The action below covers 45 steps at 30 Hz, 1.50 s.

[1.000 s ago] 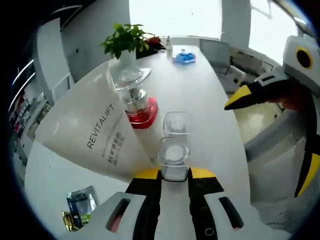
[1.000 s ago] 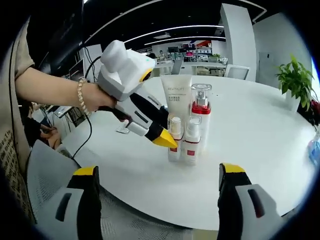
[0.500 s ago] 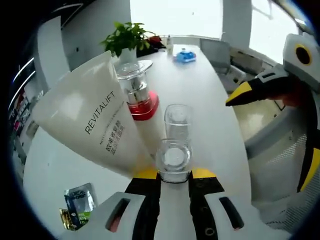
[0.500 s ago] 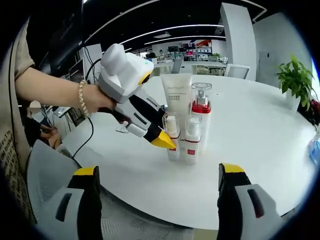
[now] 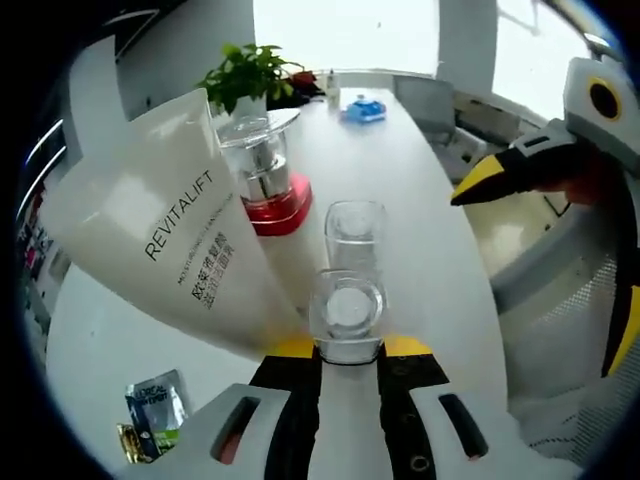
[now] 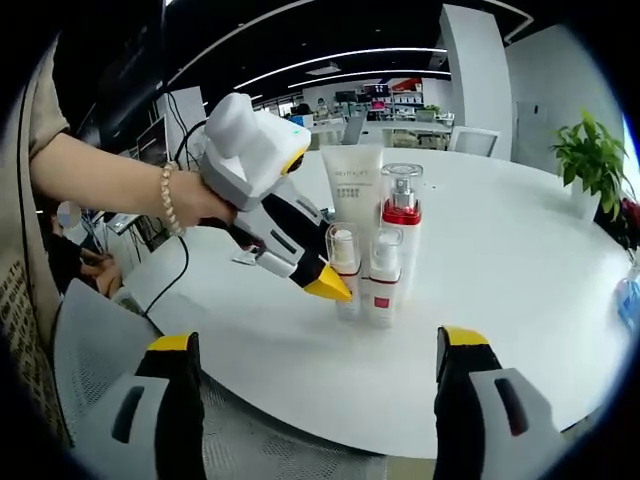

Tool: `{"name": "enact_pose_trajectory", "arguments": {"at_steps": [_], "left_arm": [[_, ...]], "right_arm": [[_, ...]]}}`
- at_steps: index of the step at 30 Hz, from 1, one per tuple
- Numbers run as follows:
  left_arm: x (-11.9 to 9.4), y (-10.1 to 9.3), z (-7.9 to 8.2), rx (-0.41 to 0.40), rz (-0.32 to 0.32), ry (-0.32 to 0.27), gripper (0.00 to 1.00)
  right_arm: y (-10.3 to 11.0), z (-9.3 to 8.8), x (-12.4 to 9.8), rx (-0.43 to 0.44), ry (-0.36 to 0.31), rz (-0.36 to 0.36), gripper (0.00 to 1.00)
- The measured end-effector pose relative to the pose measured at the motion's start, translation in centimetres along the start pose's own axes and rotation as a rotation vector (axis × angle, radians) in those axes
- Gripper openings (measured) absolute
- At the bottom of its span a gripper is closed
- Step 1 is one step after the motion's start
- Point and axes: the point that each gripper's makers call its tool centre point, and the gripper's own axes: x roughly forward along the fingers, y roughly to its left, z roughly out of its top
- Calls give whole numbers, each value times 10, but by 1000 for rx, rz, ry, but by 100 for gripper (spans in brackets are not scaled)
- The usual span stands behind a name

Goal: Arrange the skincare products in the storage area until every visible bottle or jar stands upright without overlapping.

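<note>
On the round white table (image 6: 520,300) several skincare items stand upright in a tight group. They are a white Revitalift tube (image 6: 352,190) (image 5: 170,240), a tall pump bottle with a red collar (image 6: 402,225) (image 5: 268,180), and two small clear-capped bottles. My left gripper (image 5: 348,345) (image 6: 328,288) is shut on the nearer small bottle (image 5: 347,310) (image 6: 343,265). The other small bottle (image 5: 355,235) (image 6: 383,280) stands right beside it. My right gripper (image 6: 318,340) (image 5: 545,265) hangs open off the table's near edge with nothing between its jaws.
A potted plant (image 5: 250,75) (image 6: 590,150) and a blue object (image 5: 362,108) sit at the far side of the table. A small sachet (image 5: 155,410) (image 6: 245,258) lies flat near the group. A person's arm with a bead bracelet (image 6: 165,195) holds the left gripper.
My left gripper has shifted the small bottle slightly away from its neighbour and set it more upright. The right gripper has stayed in place.
</note>
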Motion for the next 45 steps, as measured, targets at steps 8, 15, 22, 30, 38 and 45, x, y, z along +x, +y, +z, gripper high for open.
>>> {"name": "enact_pose_trajectory", "arguments": {"at_steps": [8,15,22,30,38,45], "left_arm": [[3,-1,2,4,-4,1,19],[6,-2,2,12,-6,7,19],[5,-4,0,7,-16,16,23],[3,-4,-6,-2,-12,29,32],[-16,-8,-14,-38,-6,38,39],[-35,-5,-24,-109,56,30,53]], "right_arm": [[0,0,0,2,1,2,97],[0,0,0,4,0,3,97],[0,0,0,5,-1,3,98],[1,0,0,7,0,7,98],[3,0,1,-3,3,14,97],[6,1,1,-3,-3,31,97]]}}
